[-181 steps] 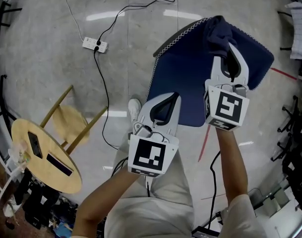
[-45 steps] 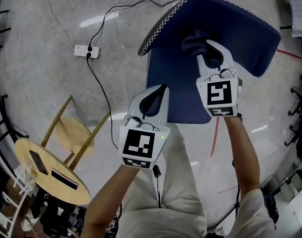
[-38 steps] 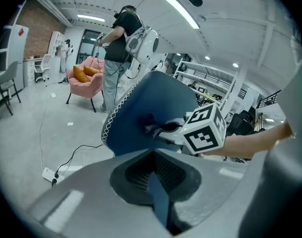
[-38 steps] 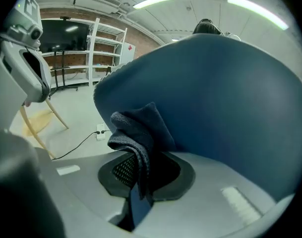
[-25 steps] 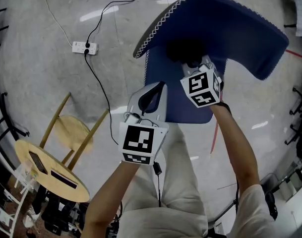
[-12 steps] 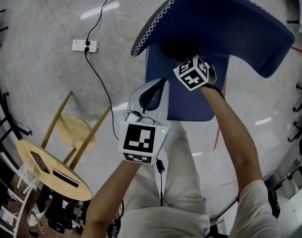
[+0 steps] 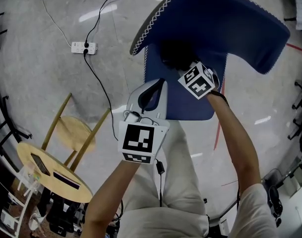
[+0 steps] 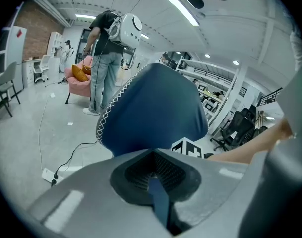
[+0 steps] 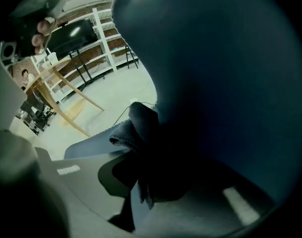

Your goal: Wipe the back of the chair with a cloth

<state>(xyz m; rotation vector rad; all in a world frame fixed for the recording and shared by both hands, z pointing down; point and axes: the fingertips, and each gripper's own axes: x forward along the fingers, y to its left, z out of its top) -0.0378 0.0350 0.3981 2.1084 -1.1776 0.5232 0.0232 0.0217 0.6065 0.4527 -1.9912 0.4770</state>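
The dark cloth (image 9: 141,128) is lying bunched against the inner face of the blue chair's backrest (image 7: 230,24), low down near the seat (image 7: 190,105), and the right gripper (image 7: 186,67) is pinching it between its jaws. The left gripper (image 7: 158,86) is hovering over the seat's left edge, jaws pressed together on nothing. For a good wipe, I judge the cloth should be pressing flat and sweeping the whole curve, edge to edge, with no jaw scraping the fabric. No brand or writing is showing legibly; the marker cube (image 7: 196,81) is bearing only black-and-white squares.
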